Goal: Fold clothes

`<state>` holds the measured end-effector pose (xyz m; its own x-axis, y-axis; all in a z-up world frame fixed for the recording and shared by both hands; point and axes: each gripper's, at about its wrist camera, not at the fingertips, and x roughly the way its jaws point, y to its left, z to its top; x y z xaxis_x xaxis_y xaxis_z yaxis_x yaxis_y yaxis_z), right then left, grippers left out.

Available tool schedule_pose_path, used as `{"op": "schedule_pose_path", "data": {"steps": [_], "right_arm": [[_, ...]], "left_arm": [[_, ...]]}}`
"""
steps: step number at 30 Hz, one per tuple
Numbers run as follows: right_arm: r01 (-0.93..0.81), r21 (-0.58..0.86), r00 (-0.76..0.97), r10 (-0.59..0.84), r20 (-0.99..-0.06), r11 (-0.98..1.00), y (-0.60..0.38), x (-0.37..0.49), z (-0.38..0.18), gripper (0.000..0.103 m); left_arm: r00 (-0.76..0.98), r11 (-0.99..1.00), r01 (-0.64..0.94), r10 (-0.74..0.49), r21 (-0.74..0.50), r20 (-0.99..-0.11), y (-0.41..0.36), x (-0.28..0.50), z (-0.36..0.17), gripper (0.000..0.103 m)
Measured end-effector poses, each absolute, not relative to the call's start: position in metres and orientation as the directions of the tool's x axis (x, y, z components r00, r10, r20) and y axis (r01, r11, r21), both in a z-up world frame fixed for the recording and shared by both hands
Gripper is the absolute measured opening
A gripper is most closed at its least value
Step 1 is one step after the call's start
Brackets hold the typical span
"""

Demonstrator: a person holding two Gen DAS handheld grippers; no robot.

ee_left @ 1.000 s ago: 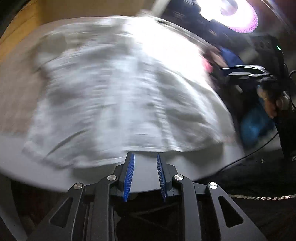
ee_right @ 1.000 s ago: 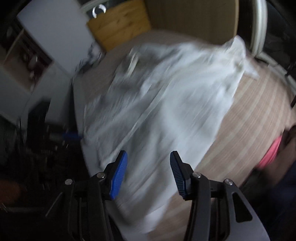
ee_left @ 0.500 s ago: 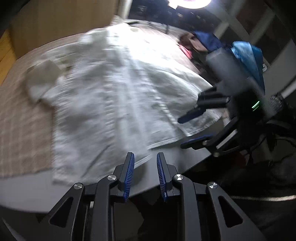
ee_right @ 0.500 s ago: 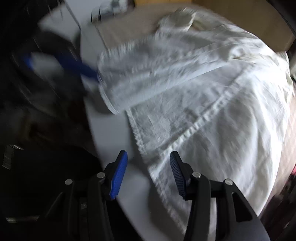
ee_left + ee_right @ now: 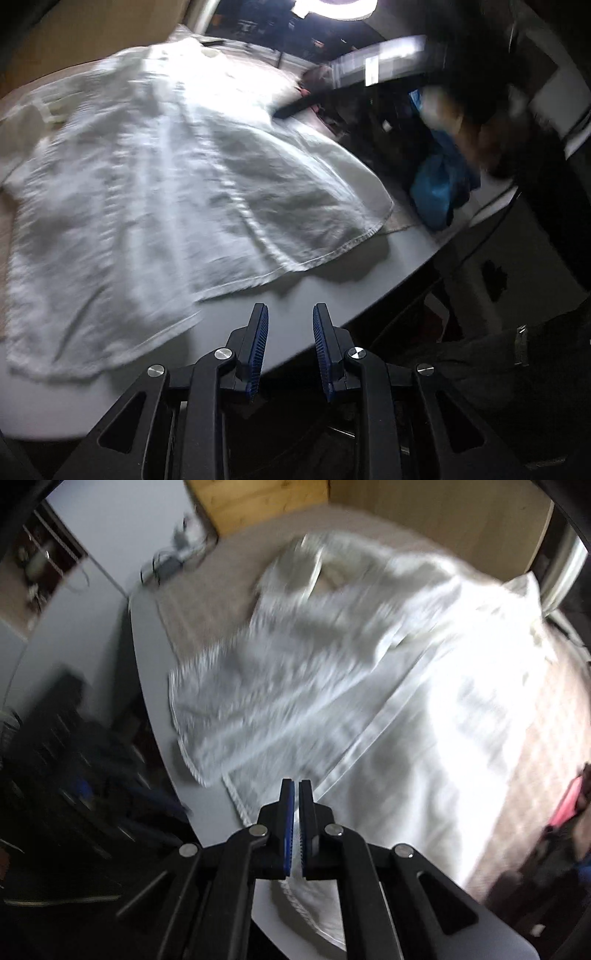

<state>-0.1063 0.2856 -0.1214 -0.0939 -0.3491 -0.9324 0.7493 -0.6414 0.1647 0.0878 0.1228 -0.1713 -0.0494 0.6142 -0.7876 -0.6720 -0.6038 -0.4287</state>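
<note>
**White shirt flat, hem at the table edge**

We see the white shirt (image 5: 155,177) spread on the grey table (image 5: 332,280), bare strip along its hem. Our left gripper (image 5: 288,350) stands apart, empty; right gripper (image 5: 295,827) is together above the hem, holding nothing.

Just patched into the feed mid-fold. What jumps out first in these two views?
A white shirt spread across the grey table fills both views. The right tool is shut just over the shirt's near hem with nothing visibly between its pads; the left tool sits part open above bare table.
</note>
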Motion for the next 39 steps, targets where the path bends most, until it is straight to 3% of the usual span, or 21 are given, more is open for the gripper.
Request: {"op": "schedule_pose_path", "data": {"steps": [4,6,9,12,19,21,23,26,28,29,30,35,37,39], "right_arm": [[0.79,0.13,-0.079,-0.309,-0.948,-0.599,0.293,-0.094,-0.122,0.007],[0.803,0.121,-0.063,-0.284,-0.957,-0.583,0.298,-0.087,-0.133,0.018],[0.782,0.145,-0.037,-0.276,-0.96,-0.607,0.323,-0.076,-0.146,0.033],[0.767,0.134,-0.037,-0.253,-0.967,-0.627,0.352,-0.066,-0.16,0.041],[0.877,-0.001,-0.132,-0.239,-0.962,-0.48,0.358,-0.021,-0.17,0.043],[0.904,-0.027,-0.166,-0.291,-0.942,-0.427,0.339,-0.017,-0.163,0.055],[0.918,-0.028,-0.17,-0.328,-0.929,-0.395,0.323,-0.019,-0.162,0.06],[0.933,-0.075,-0.198,-0.328,-0.924,-0.351,0.312,-0.025,-0.172,0.059],[0.926,-0.097,-0.214,-0.298,-0.93,-0.365,0.316,-0.039,-0.178,0.04],[0.916,-0.078,-0.204,-0.29,-0.935,-0.393,0.321,-0.051,-0.178,0.018],[0.9,-0.036,-0.183,-0.302,-0.935,-0.435,0.328,-0.066,-0.173,0.013],[0.836,0.041,-0.197,-0.371,-0.908,-0.547,0.348,-0.108,-0.14,0.006],[0.826,0.094,-0.167,-0.4,-0.901,-0.555,0.352,-0.116,-0.13,0.006],[0.825,0.109,-0.158,-0.412,-0.897,-0.554,0.357,-0.116,-0.122,0.006]], "left_arm": [[-0.118,-0.631,-0.703,0.559,-0.328,-0.821,0.156,0.086,-0.181,0.023],[-0.156,-0.635,-0.726,0.525,-0.263,-0.836,0.172,0.084,-0.186,0.023],[-0.152,-0.631,-0.744,0.479,-0.219,-0.865,0.189,0.08,-0.196,0.006],[-0.141,-0.652,-0.718,0.477,-0.242,-0.868,0.186,0.074,-0.19,0.002],[-0.144,-0.682,-0.628,0.576,-0.375,-0.805,0.166,0.057,-0.142,0.002],[-0.173,-0.687,-0.626,0.583,-0.369,-0.794,0.164,0.055,-0.127,0.002],[-0.201,-0.693,-0.623,0.589,-0.362,-0.783,0.162,0.053,-0.113,0.002],[-0.243,-0.718,-0.607,0.576,-0.34,-0.781,0.155,0.055,-0.107,0.002],[-0.262,-0.736,-0.583,0.573,-0.346,-0.776,0.15,0.056,-0.108,0.003],[-0.272,-0.744,-0.564,0.577,-0.358,-0.77,0.149,0.058,-0.108,0.005],[-0.284,-0.751,-0.548,0.581,-0.368,-0.763,0.148,0.06,-0.11,0.009],[-0.304,-0.772,-0.497,0.583,-0.396,-0.754,0.152,0.082,-0.121,0.012],[-0.287,-0.756,-0.507,0.601,-0.414,-0.746,0.161,0.095,-0.127,0.025],[-0.242,-0.733,-0.555,0.594,-0.393,-0.767,0.183,0.106,-0.138,0.027]]}}
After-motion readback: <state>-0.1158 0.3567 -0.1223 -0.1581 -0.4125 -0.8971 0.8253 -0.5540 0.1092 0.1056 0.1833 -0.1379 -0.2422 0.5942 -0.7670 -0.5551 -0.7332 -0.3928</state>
